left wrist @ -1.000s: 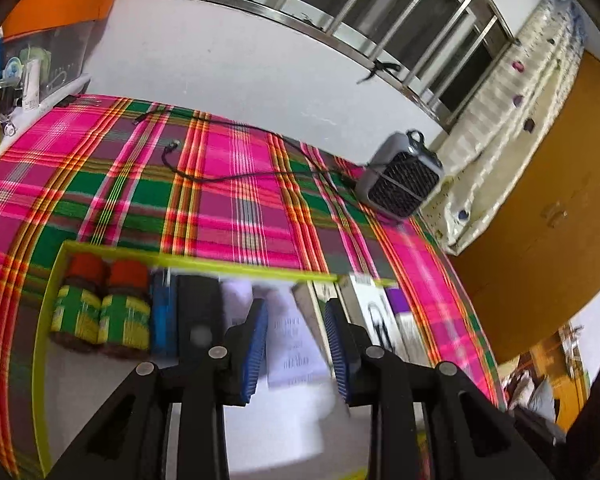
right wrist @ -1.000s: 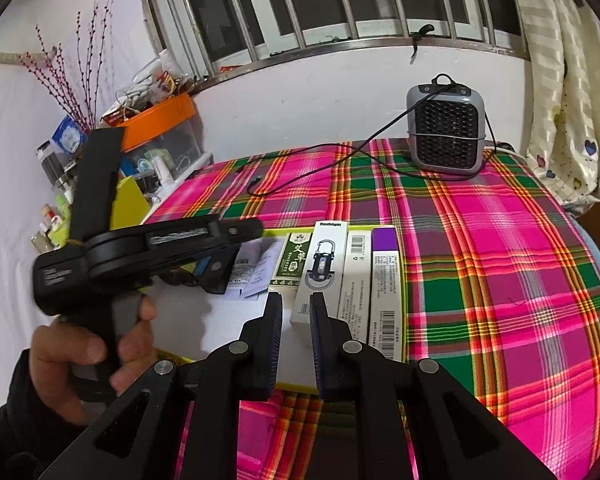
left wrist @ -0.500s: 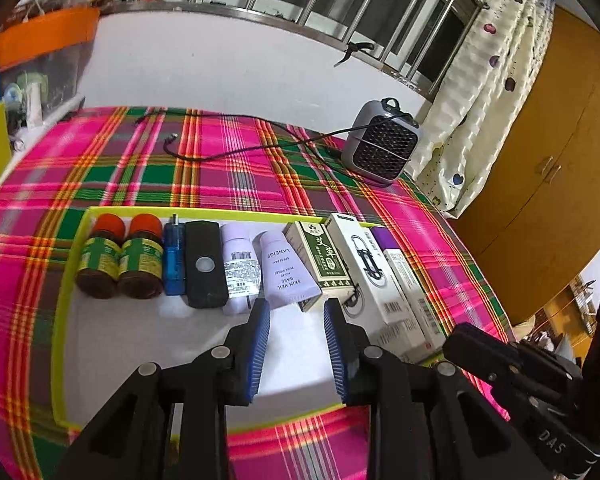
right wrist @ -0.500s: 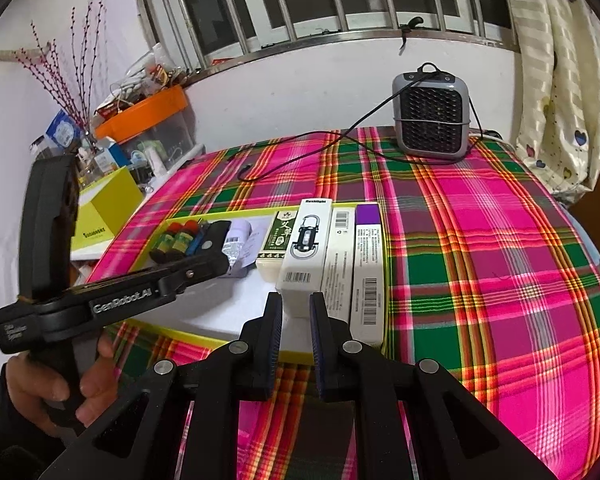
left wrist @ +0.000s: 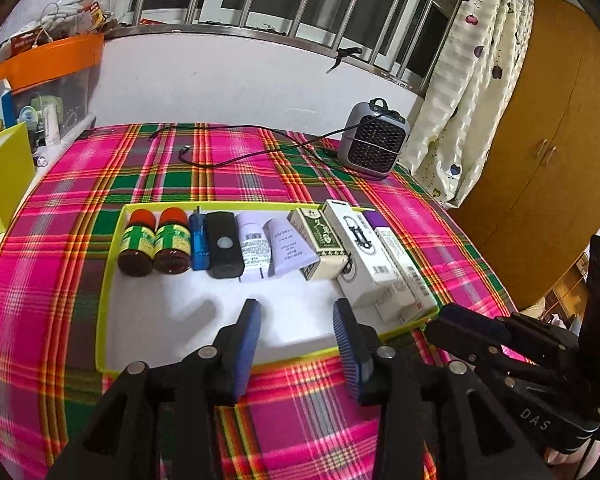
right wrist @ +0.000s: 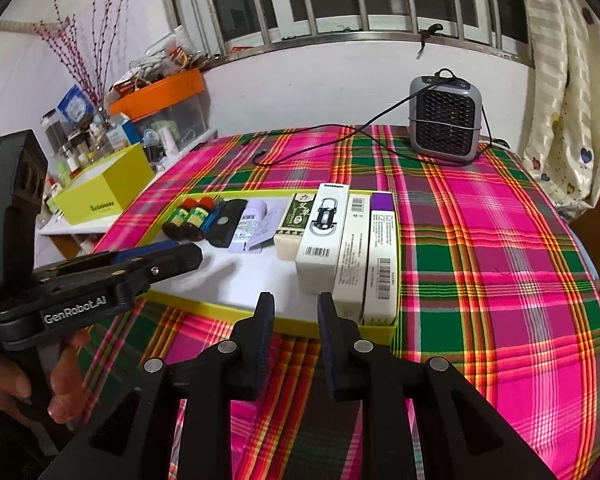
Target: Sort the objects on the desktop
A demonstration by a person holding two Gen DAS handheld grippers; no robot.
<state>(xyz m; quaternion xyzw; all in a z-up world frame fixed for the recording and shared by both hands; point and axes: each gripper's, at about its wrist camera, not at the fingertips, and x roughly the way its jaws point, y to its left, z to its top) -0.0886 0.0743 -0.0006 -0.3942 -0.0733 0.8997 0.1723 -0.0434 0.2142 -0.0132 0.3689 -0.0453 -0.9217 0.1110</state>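
We held our left gripper (left wrist: 296, 322) and right gripper (right wrist: 294, 316) just in front of the yellow tray (left wrist: 100, 320) on the counter (right wrist: 480, 264); both were opening, with nothing in them. Bottles (left wrist: 154, 240) and boxes (right wrist: 324, 236) lay side by side inside the tray.

Tray (left wrist: 112, 292) on the tablecloth (left wrist: 60, 208), near the table's front edge; contents in one row along the tray's far wall, left to right: two bottles (left wrist: 154, 240) lying side by side, a slim stick (left wrist: 199, 240), a flat remote-like case (left wrist: 223, 245), two tubes (left wrist: 274, 250), a small carton (left wrist: 322, 242), then three long boxes (left wrist: 370, 258) side by side reaching the tray's right end; front half of the tray bare; heater (left wrist: 374, 142) at the table's far right corner, behind the tray, its cable (left wrist: 236, 160) trailing leftward across the cloth; open box (right wrist: 104, 188) off the table's left side
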